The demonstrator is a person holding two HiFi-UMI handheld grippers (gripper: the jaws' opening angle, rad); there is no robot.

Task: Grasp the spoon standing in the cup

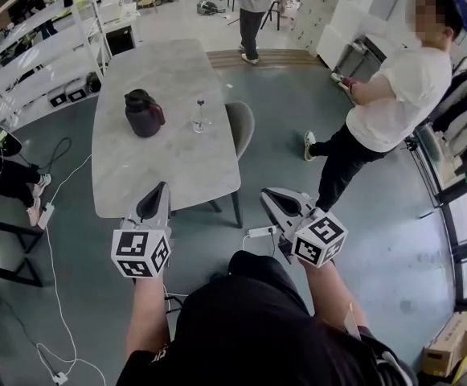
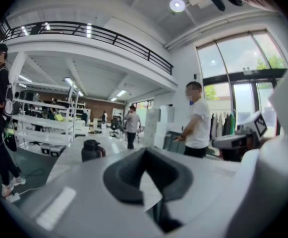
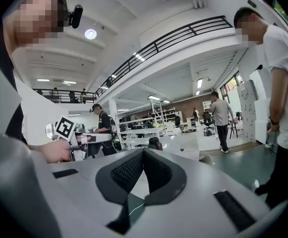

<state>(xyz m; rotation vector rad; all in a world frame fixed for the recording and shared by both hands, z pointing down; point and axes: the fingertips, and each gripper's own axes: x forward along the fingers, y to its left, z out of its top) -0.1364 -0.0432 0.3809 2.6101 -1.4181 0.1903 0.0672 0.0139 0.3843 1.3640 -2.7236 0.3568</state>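
Holds left tongs [image 1: 160, 190] and right tongs [image 1: 270, 195] clenched, empty, by the worktop [image 1: 137, 167] near edge. Sees spoon [image 1: 200, 105] standing in cup [image 1: 198, 123] mid-worktop, beside jug [image 1: 143, 112], well apart from both.

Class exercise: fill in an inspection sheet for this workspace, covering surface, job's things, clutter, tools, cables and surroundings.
Surface: grey table, mostly bare.
Job's things: cup mid-table, spoon standing in it, untouched.
Clutter: dark jug left of the cup.
Tools: left tool and right tool shut, empty, short of the cup.
Cables: white cable on the floor, left.
Surroundings: chair at the table, shelves, bystander at right.
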